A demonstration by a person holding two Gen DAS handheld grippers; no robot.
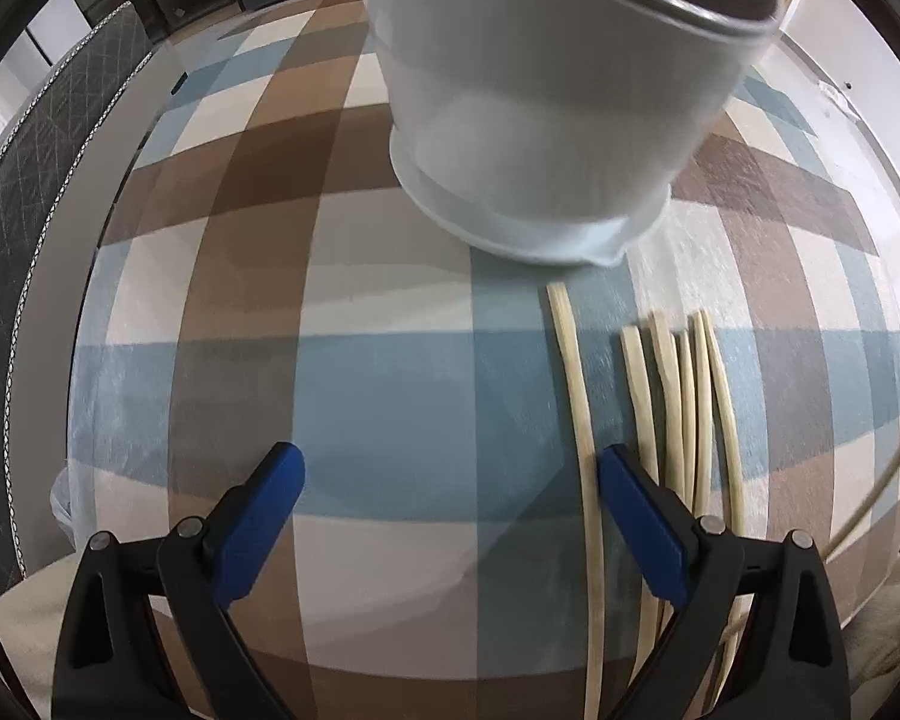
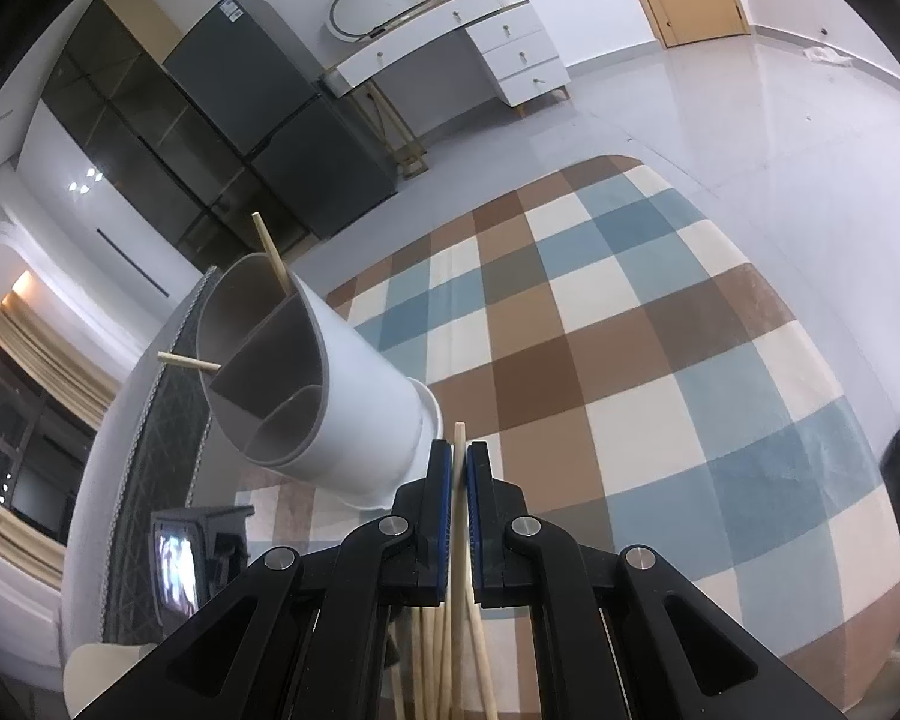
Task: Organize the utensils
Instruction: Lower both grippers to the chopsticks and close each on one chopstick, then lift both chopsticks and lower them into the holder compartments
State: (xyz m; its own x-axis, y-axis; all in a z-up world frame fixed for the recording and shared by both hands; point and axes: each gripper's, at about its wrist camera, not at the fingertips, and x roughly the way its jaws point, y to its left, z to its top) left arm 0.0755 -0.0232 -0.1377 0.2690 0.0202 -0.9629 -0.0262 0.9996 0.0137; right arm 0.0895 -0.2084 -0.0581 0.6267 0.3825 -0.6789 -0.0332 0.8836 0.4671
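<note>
Left wrist view: my left gripper [image 1: 450,516] points steeply down at the checked cloth [image 1: 390,396], its blue pads [image 1: 270,516] spread wide with nothing between them; bare cloth fills the gap. Just right of the gap a single chopstick [image 1: 579,420] lies lengthwise on the cloth; further right lies a loose bunch of sticks [image 1: 684,408], side by side, partly hidden under the right finger. Beyond them stands the white holder [image 1: 540,120], its base on the cloth, its grey rim at the top edge of the view; it is blurred. A dark patterned chair back [image 1: 24,228] rises at the left.

Right wrist view: my right gripper [image 2: 459,474] is clamped on one chopstick [image 2: 460,438], the pads pressed against it from both sides, the tip standing up just past the fingertips; it is the only stick between the pads. Below the jaws, more sticks [image 2: 444,660] show on the cloth [image 2: 630,360]. The holder [image 2: 330,384] appears to the left of the gripper, tilted in this view, with grey dividers inside; two sticks [image 2: 270,258] already stand in it, their ends jutting past the rim. In the background are a dark fridge [image 2: 258,102] and a white desk [image 2: 450,36]; a small label sits on the fridge's top corner, too small to read; I can make out no other writing or brand.
</note>
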